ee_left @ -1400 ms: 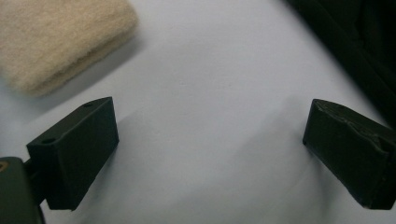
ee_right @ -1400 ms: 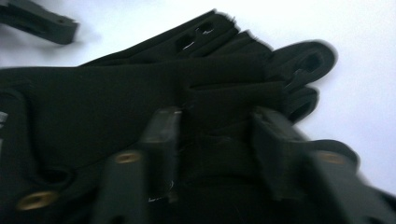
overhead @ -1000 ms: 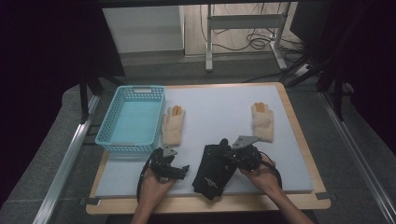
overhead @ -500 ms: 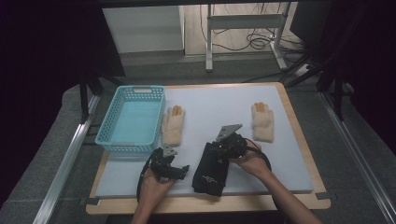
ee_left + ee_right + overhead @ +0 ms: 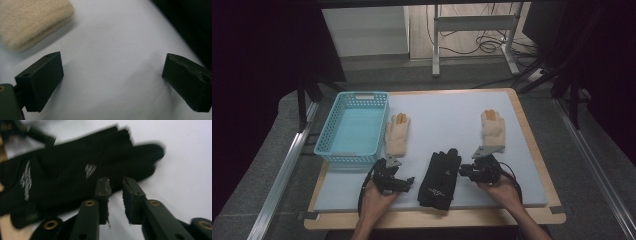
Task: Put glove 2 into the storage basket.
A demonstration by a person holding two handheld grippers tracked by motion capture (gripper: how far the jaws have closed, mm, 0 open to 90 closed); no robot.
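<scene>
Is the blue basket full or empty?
Empty. The high view looks straight into the blue basket and shows only its bare floor; the cream gloves and black gloves all lie outside on the mat.

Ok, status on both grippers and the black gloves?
Left hand-held gripper open, nothing between. Right hand-held gripper nearly closed, jaws just closing, empty, at black gloves edge. Gloves flat on mat, nothing blocking.
</scene>
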